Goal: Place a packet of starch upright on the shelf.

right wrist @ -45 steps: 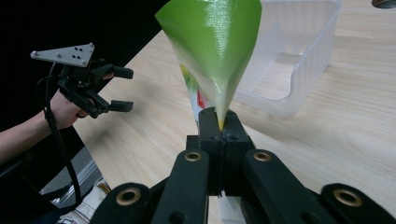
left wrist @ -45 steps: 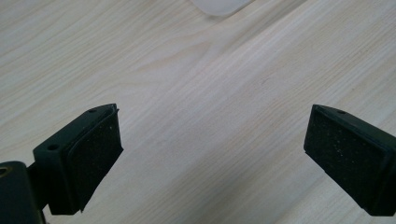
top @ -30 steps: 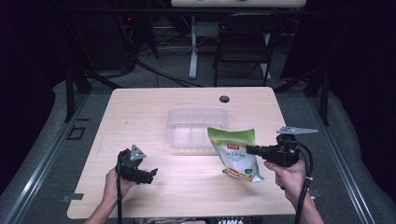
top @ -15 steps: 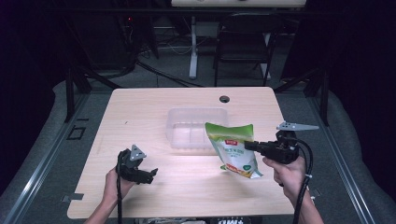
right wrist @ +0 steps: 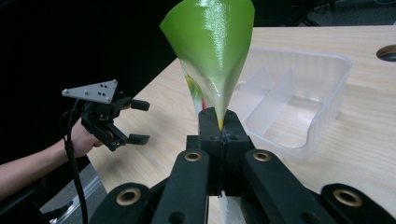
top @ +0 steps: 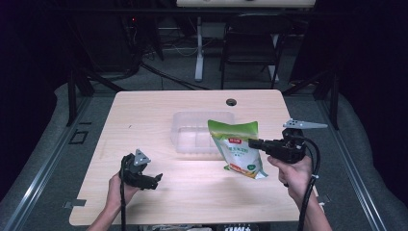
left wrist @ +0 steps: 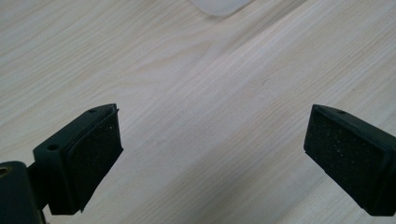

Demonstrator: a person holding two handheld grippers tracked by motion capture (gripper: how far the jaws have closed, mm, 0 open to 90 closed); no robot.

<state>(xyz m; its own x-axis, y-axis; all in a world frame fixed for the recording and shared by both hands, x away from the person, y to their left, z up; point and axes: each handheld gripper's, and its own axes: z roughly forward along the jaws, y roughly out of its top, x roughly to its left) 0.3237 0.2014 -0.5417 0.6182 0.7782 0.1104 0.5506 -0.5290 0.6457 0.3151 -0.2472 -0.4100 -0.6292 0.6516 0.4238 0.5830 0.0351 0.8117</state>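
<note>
A green and white snack bag (top: 236, 147) hangs above the table at the right, lifted off the wood. My right gripper (top: 255, 144) is shut on the bag's right edge; in the right gripper view the bag (right wrist: 212, 56) rises as a green cone from between the pressed jaws of that right gripper (right wrist: 219, 125). My left gripper (top: 155, 180) rests low over the table at the front left with its jaws wide apart. In the left gripper view the left gripper (left wrist: 212, 154) has only bare wood between its pads (left wrist: 95, 149).
A clear plastic tray (top: 185, 139) with a divider stands at the table's middle, just left of the bag; its wall (right wrist: 327, 109) is close beside the right gripper. A round cable hole (top: 231, 102) lies near the table's far edge. A chair (top: 250, 48) stands beyond the table.
The right gripper has lifted the bag and carried it slightly left toward the tray, turning it more upright. The left gripper has stayed in place.
</note>
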